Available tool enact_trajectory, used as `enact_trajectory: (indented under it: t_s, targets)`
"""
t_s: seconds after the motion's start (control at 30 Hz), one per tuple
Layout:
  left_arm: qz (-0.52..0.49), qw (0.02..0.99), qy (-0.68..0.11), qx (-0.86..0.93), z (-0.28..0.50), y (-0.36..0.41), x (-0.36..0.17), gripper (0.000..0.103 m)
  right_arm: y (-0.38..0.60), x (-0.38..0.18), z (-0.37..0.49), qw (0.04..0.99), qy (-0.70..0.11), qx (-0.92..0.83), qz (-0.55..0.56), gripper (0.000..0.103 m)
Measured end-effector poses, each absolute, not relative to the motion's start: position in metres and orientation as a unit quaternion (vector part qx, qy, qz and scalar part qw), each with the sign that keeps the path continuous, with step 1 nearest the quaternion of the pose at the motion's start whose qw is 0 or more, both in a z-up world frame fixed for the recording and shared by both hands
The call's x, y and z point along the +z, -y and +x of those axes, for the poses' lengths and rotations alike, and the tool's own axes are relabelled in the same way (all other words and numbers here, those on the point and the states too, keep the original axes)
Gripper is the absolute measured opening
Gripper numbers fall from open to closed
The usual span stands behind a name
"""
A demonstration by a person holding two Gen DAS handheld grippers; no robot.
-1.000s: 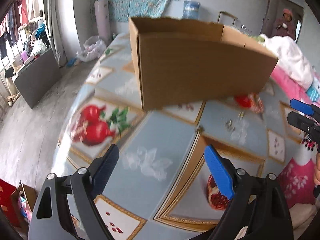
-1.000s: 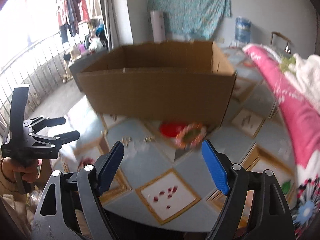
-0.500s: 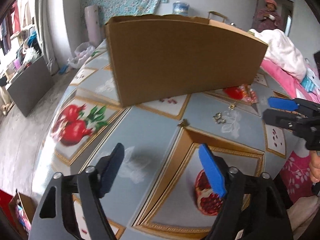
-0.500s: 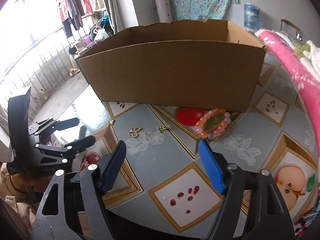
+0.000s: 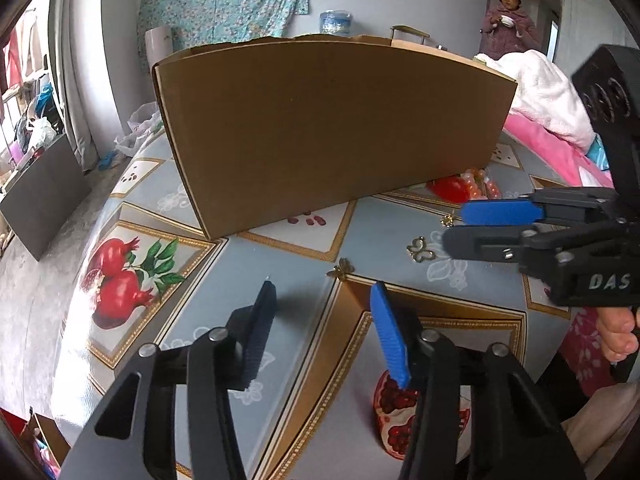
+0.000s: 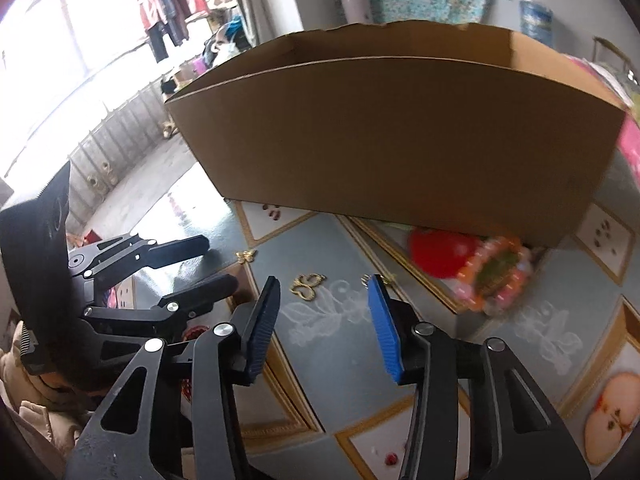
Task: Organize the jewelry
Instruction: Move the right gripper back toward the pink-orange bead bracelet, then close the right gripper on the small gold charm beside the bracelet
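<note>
Three small gold trinkets lie on the patterned tablecloth in front of a large cardboard box: one just beyond my open left gripper, a butterfly-shaped one and a third by my right gripper's fingers. In the right wrist view my open, empty right gripper hovers just short of the butterfly trinket; another trinket lies left near the left gripper, and one peeks by the right pad. A pink-orange bead bracelet lies against the box.
The table is round with a fruit-print cloth; its edge drops off at left. A pink and white blanket lies at the right. A person stands at the far doorway.
Both grippers have moved forward and lower toward the trinkets, and closer together. Both jaws have narrowed but remain open.
</note>
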State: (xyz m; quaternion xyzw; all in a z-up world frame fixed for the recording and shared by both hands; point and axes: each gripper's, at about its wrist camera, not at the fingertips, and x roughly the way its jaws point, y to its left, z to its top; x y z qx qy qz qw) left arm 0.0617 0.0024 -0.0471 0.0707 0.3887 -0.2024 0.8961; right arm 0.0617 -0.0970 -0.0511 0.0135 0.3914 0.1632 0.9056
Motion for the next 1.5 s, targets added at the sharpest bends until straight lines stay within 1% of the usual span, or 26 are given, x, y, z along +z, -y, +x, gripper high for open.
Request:
enact_trajectory:
  t_s: [0.17,0.37,0.53,0.57,0.6,1.17,1.5]
  targets:
    - [0.058,0.896,-0.389,-0.206,0.064,-0.008,-0.046,0.041,0.082,-0.054,0.069,0.905,-0.393,0.161,-0.013,0.040]
    - [0.059,0.895,-0.386,-0.214,0.062,-0.010,-0.047,0.040,0.070,-0.058,0.074,0.904,-0.391,0.166,-0.049,0.031]
    - [0.055,0.895,-0.385,-0.218,0.061,-0.012,-0.048,0.040,0.066,-0.054,0.074,0.899,-0.387,0.178,-0.099,0.029]
    - [0.054,0.895,-0.384,-0.218,0.061,-0.012,-0.048,0.040,0.065,-0.055,0.074,0.899,-0.387,0.179,-0.102,0.025]
    - [0.053,0.895,-0.384,-0.218,0.061,-0.013,-0.048,0.040,0.065,-0.054,0.075,0.896,-0.390,0.184,-0.102,0.018]
    - [0.042,0.895,-0.387,-0.215,0.064,-0.020,-0.045,0.040,0.087,-0.049,0.064,0.902,-0.388,0.177,-0.062,0.017]
    - [0.035,0.886,-0.400,-0.231,0.075,-0.002,-0.044,0.040,0.104,-0.051,0.038,0.905,-0.394,0.153,-0.043,0.017]
